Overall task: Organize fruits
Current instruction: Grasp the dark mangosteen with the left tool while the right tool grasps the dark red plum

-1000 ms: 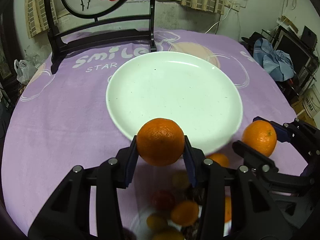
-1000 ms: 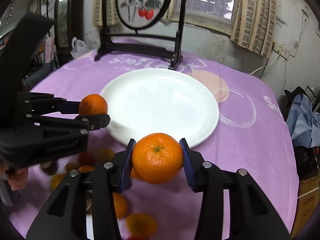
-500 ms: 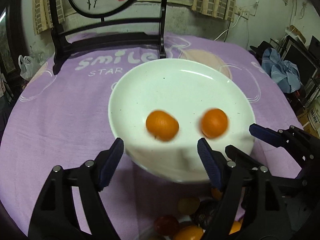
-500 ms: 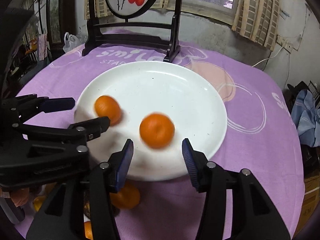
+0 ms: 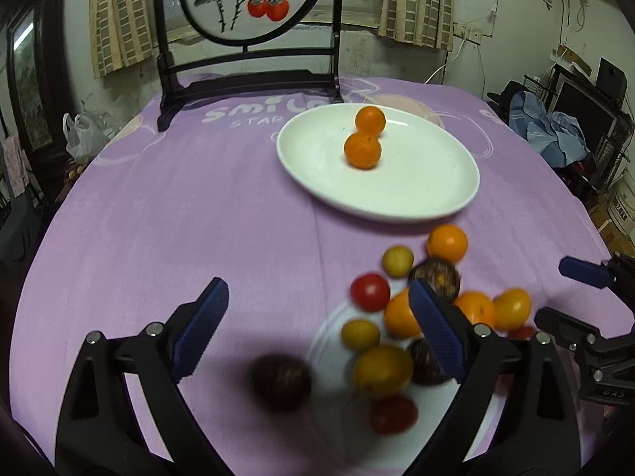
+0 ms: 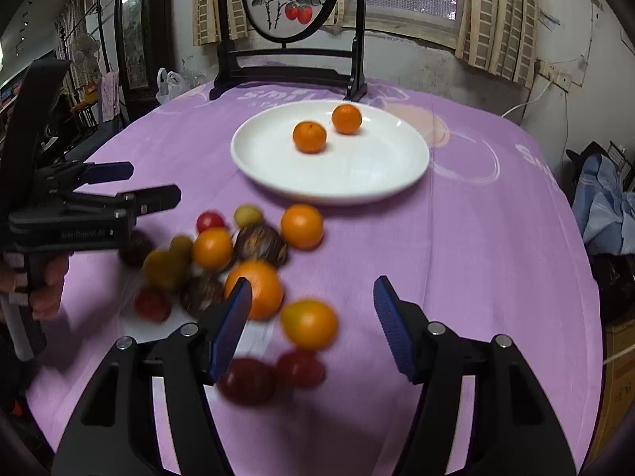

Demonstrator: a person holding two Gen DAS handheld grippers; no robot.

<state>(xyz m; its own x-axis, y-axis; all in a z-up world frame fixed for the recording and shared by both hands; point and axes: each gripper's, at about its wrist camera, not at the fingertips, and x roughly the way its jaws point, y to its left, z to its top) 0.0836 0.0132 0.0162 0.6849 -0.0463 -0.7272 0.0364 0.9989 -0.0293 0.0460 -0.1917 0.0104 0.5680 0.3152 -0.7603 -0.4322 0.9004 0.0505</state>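
A white plate (image 5: 420,182) (image 6: 357,174) on the purple cloth holds two oranges (image 5: 362,150) (image 6: 309,137). A pile of mixed fruit (image 5: 401,317) (image 6: 238,261) lies nearer me: oranges, yellow and red small fruits, dark round ones, partly on a second white plate (image 5: 329,341). My left gripper (image 5: 317,325) is open and empty above the pile's left side. My right gripper (image 6: 313,325) is open and empty above the pile's right side, over a yellow-orange fruit (image 6: 309,323). Each gripper shows in the other's view, the right one (image 5: 571,293) and the left one (image 6: 131,182).
A dark wooden stand with a round painted screen (image 5: 254,0) (image 6: 291,0) stands at the table's far edge. A dark fruit (image 5: 281,382) lies apart on the cloth to the pile's left. Cluttered furniture and blue cloth (image 5: 555,135) lie off the right.
Both grippers let go of their oranges, which now rest on the plate. Both grippers pulled back toward me and now hang open over the fruit pile.
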